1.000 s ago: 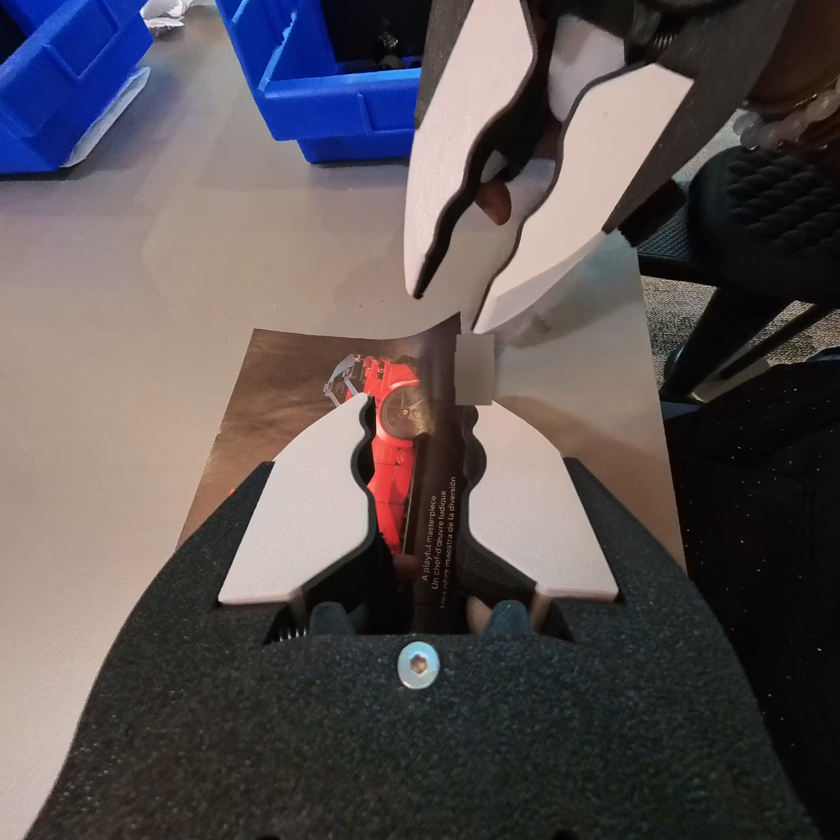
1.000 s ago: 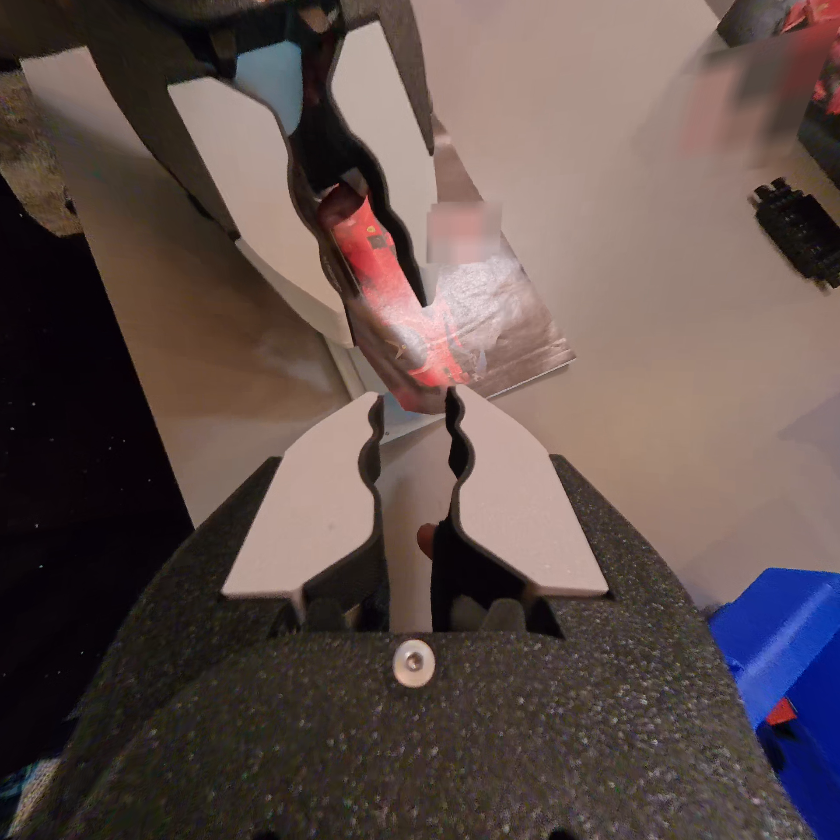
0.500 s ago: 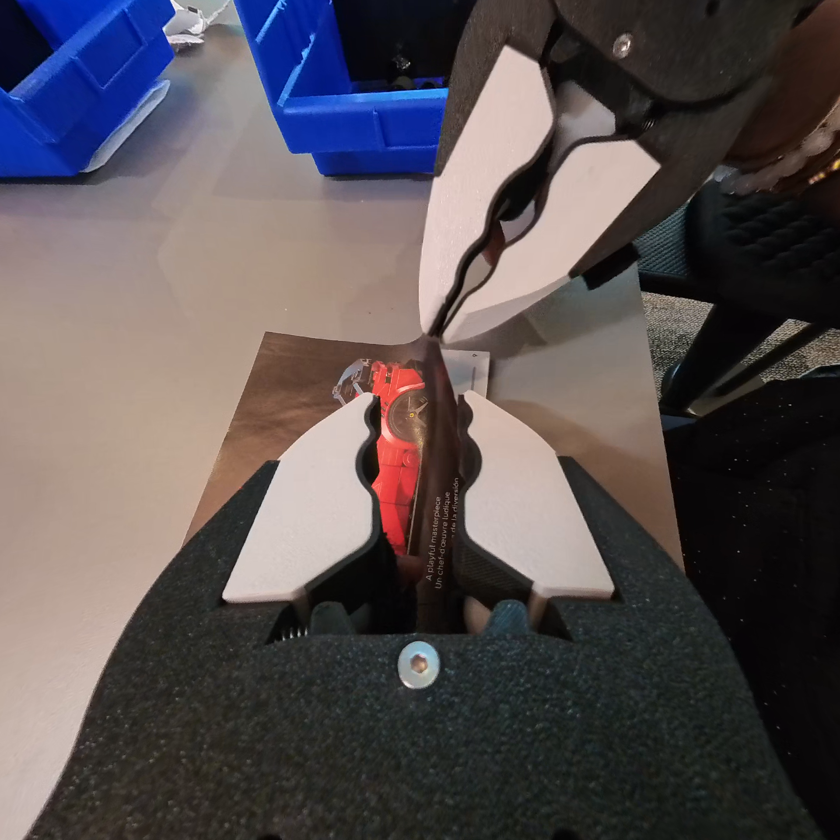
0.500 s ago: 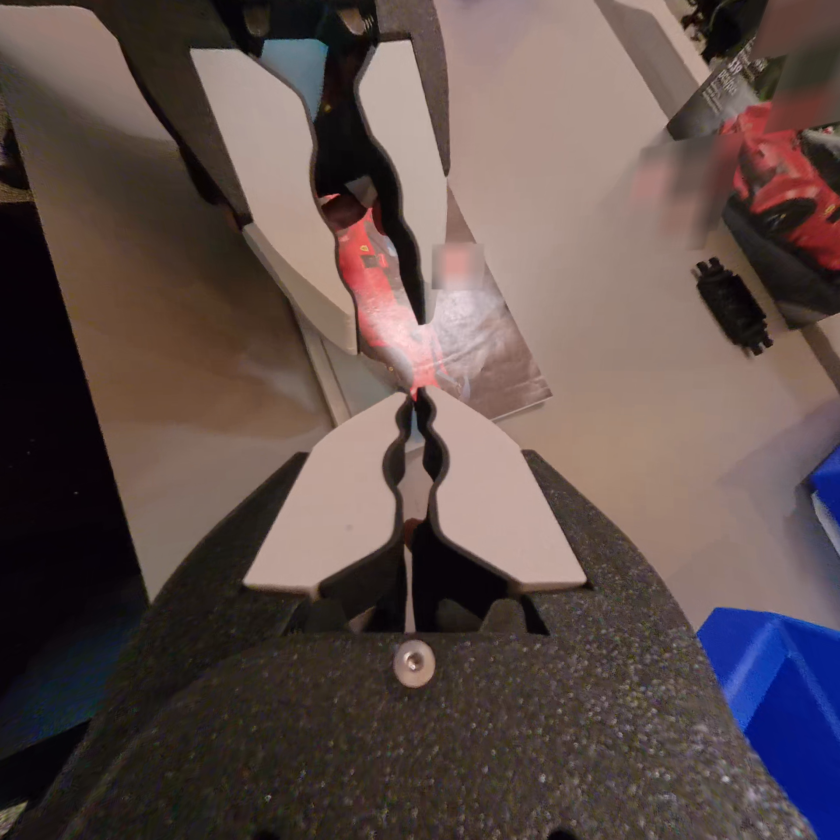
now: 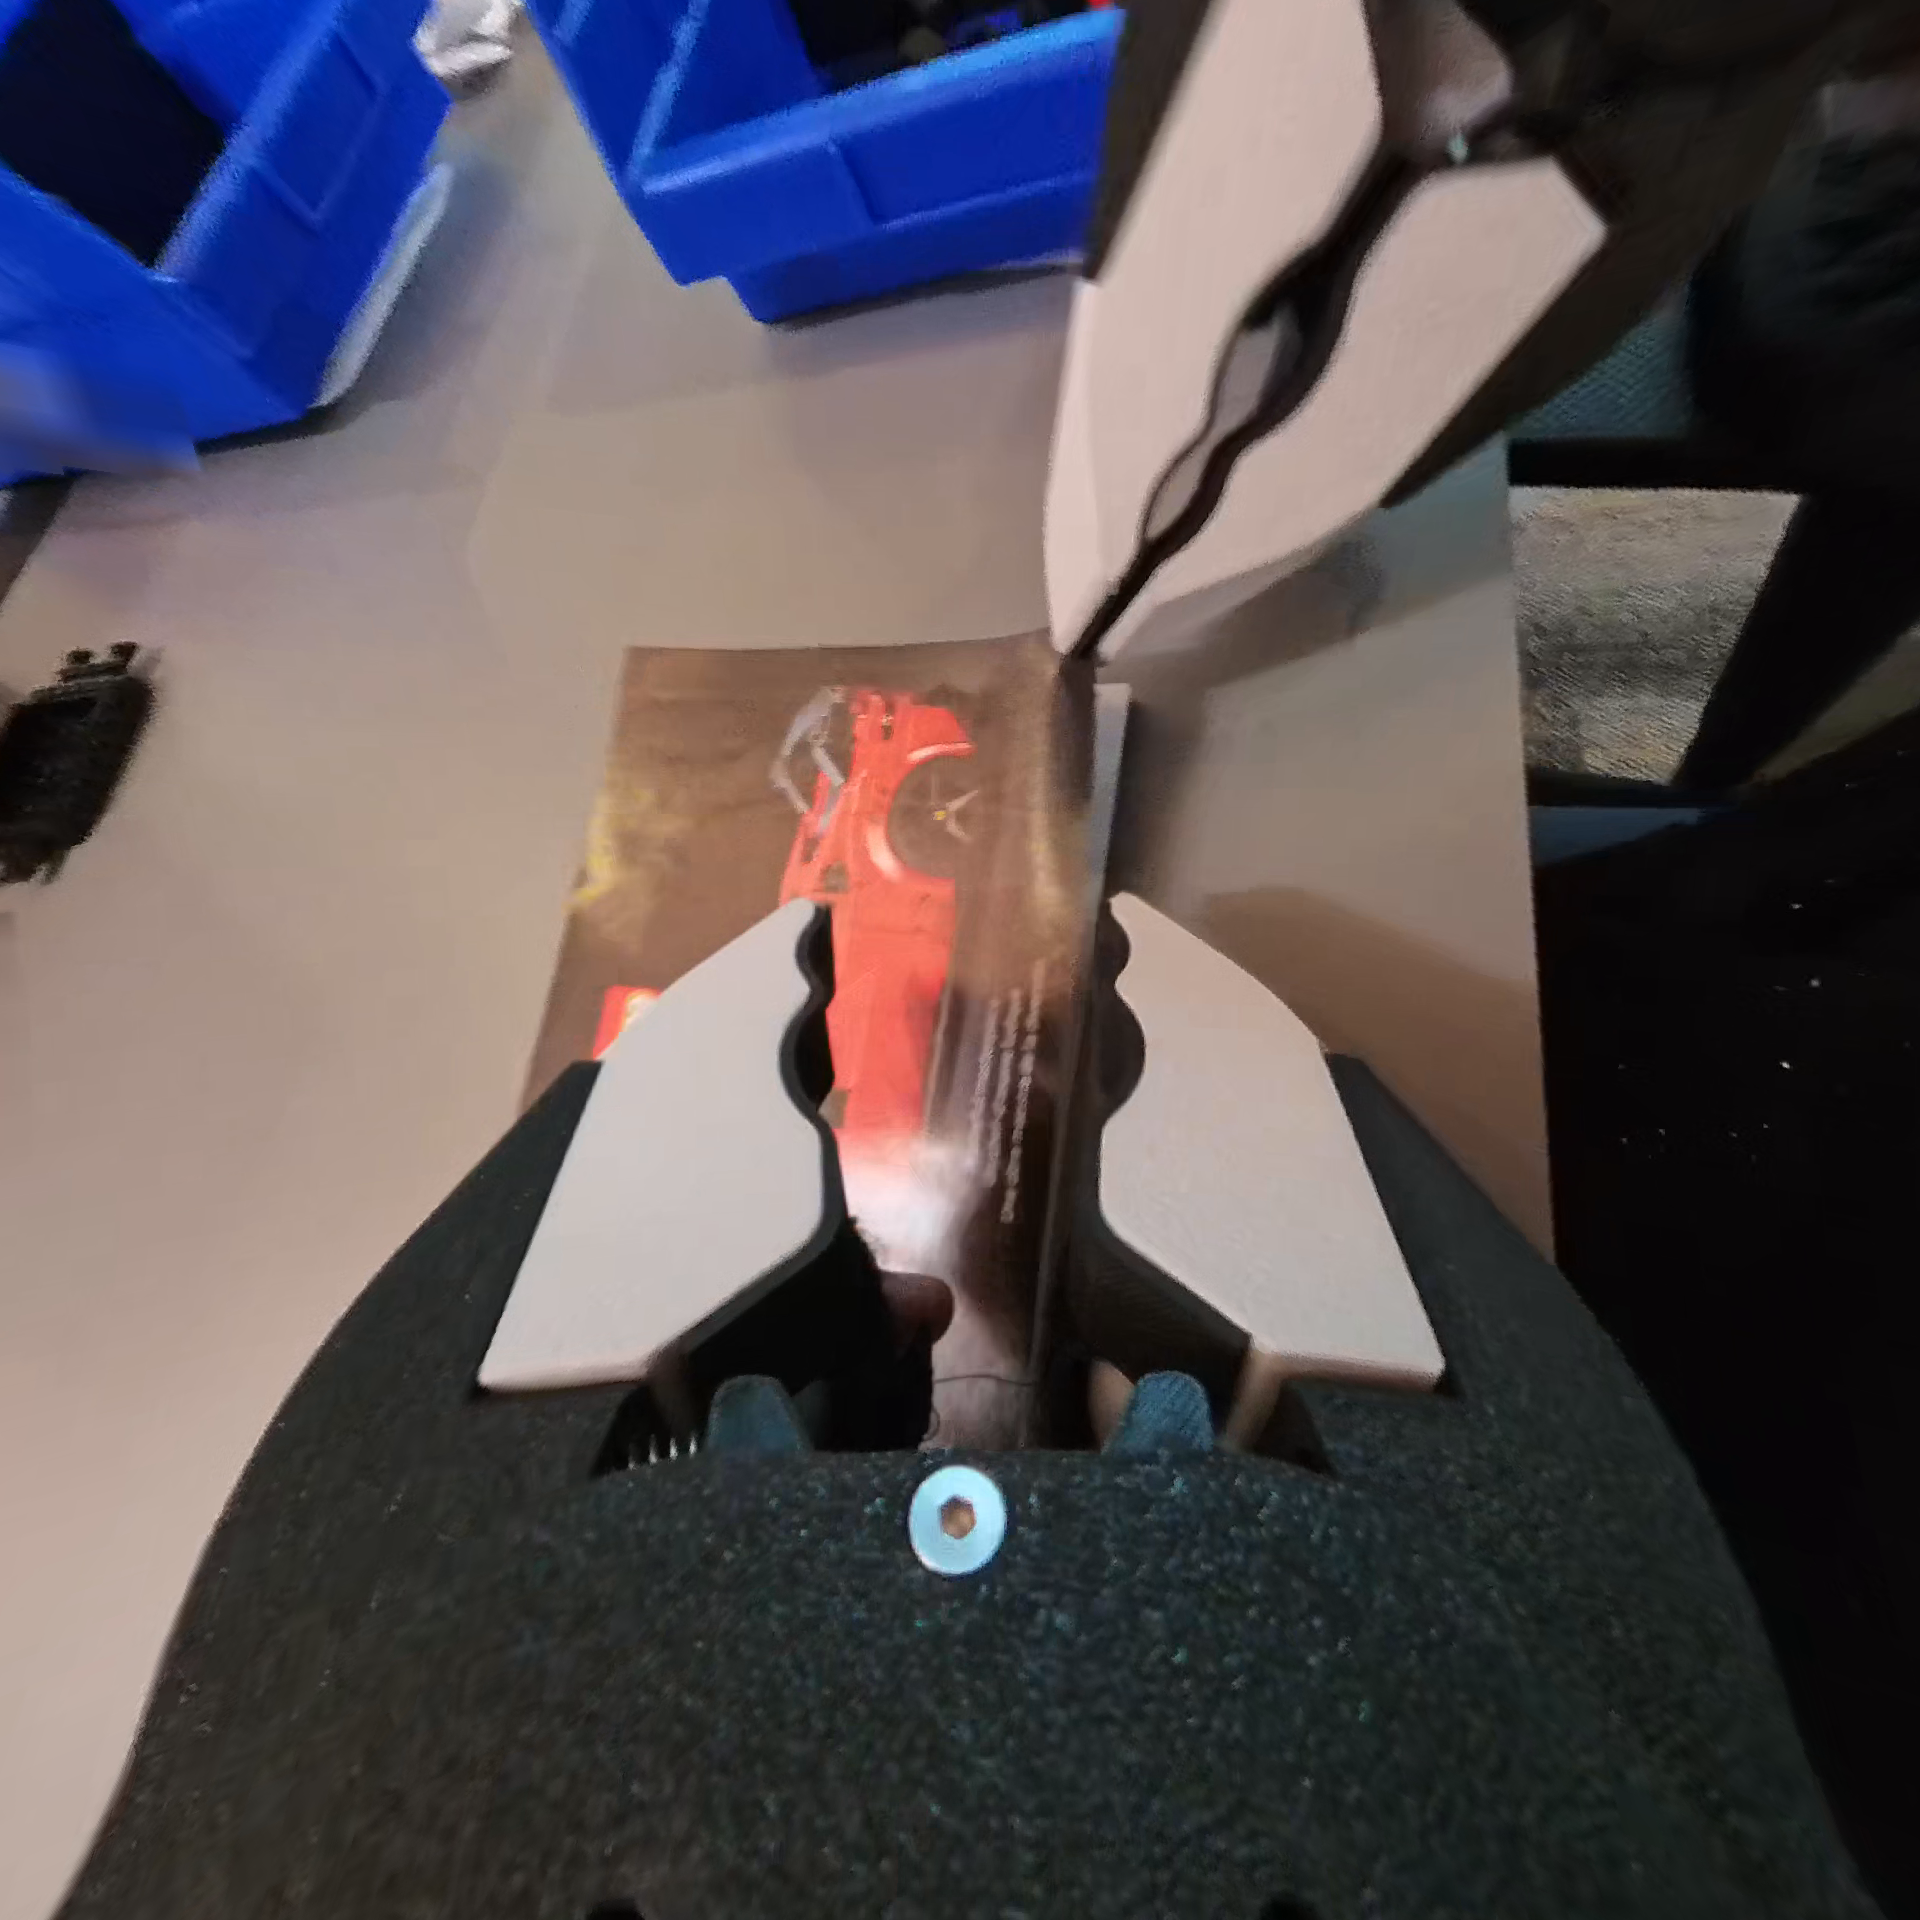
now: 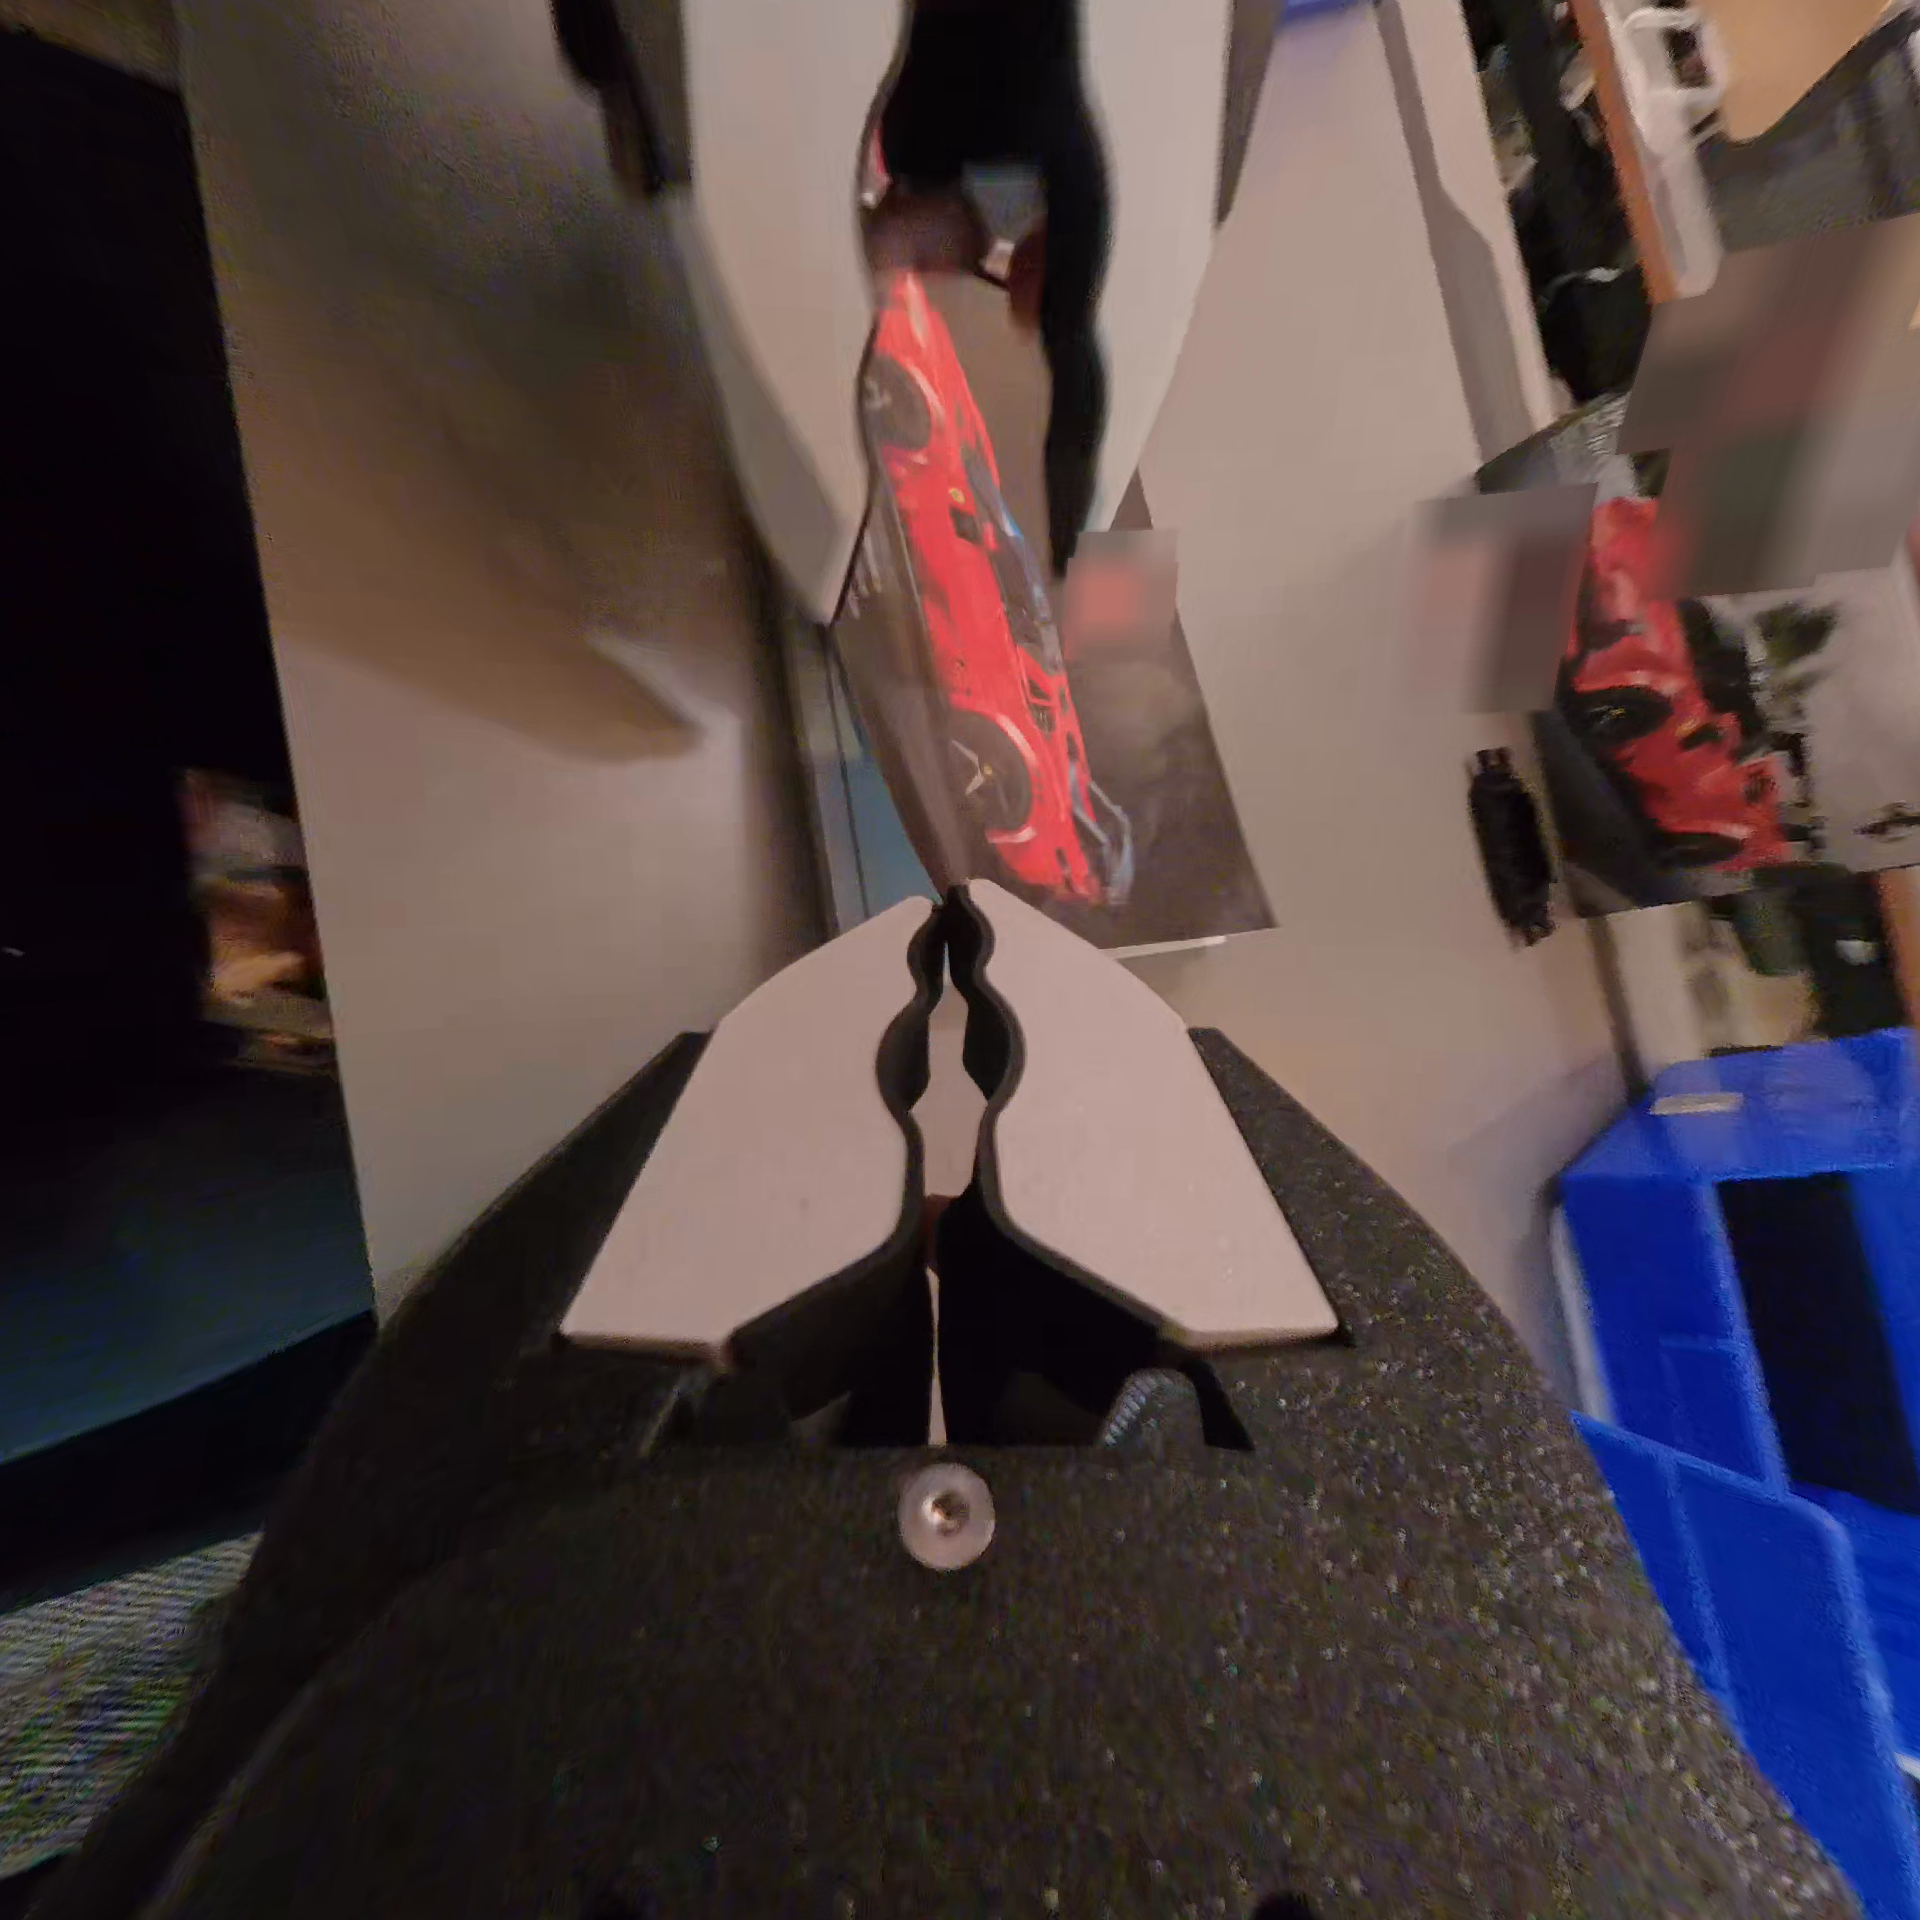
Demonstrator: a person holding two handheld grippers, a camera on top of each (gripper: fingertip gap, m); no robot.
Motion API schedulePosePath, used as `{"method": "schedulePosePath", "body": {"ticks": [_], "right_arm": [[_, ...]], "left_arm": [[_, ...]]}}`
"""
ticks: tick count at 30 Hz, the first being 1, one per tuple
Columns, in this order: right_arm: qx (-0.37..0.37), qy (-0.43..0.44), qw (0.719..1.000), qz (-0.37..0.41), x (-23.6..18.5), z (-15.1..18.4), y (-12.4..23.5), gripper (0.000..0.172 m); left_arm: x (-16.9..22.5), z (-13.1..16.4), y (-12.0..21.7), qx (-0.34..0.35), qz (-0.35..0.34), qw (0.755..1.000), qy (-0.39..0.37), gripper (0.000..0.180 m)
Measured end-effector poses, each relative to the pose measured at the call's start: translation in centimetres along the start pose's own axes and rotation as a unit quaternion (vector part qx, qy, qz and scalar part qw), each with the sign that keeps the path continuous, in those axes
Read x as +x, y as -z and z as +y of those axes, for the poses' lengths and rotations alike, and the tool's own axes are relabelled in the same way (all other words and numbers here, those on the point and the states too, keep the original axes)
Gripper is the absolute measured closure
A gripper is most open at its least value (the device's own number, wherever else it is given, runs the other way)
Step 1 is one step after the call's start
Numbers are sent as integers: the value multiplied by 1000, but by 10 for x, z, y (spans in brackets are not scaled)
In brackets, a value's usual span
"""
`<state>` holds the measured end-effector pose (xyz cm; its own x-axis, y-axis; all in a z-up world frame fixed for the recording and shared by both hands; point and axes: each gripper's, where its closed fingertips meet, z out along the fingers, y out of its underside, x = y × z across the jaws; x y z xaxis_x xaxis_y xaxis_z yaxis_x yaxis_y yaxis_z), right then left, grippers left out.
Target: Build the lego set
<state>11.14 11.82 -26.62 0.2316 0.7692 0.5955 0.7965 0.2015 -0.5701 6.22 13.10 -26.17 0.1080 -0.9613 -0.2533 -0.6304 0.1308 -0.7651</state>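
A booklet [image 5: 727, 790] with a red car on its cover lies on the grey table [image 5: 312, 935]. My right gripper [image 6: 961, 894] is shut on the far corner of the cover page [image 6: 977, 623] and holds that page lifted, standing on edge. It also shows in the left wrist view [image 5: 1081, 644], above the booklet's far right corner. My left gripper [image 5: 964, 906] is open over the booklet's near end. The raised page [image 5: 1049, 1039] runs between its fingers, close to the right finger [image 5: 1195, 1091], and is not pinched. The left gripper also shows in the right wrist view [image 6: 966, 561].
Two blue bins [image 5: 883, 156] [image 5: 156, 260] stand at the far side of the table. A small black part [image 5: 62, 758] lies at the left. The table's edge and a dark chair [image 5: 1766, 935] are at the right. A box with a red car picture [image 6: 1662, 727] and another blue bin [image 6: 1745, 1299] show in the right wrist view. The tips of one gripper are about 6 centimetres away from the tips of the other.
My right gripper closed on the cover's corner and keeps it lifted. My left gripper's jaws opened wider and let go of the page, which now stands loose between them.
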Motion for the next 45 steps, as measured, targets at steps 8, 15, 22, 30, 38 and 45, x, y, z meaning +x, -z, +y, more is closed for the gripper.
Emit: {"method": "schedulePosePath", "body": {"ticks": [8,15,22,30,38,45], "right_arm": [[-16,64,996,67,-4,9,-8,171],[14,25,998,64,6,2,-5,171],[89,-40,991,95,29,-22,5,171],[169,-97,976,101,44,-56,8,171],[242,-149,957,55,45,-82,0,170],[240,-157,957,43,45,-81,-7,171]], "left_arm": [[-4,15,65,83,-176,979,59,136],[14,26,59,40,-213,976,-8,144],[-13,11,48,34,-211,976,-30,143],[-11,-25,18,51,-136,989,-28,155],[-15,-28,31,106,-43,992,54,170],[-18,-24,37,120,-6,989,85,168]]}}
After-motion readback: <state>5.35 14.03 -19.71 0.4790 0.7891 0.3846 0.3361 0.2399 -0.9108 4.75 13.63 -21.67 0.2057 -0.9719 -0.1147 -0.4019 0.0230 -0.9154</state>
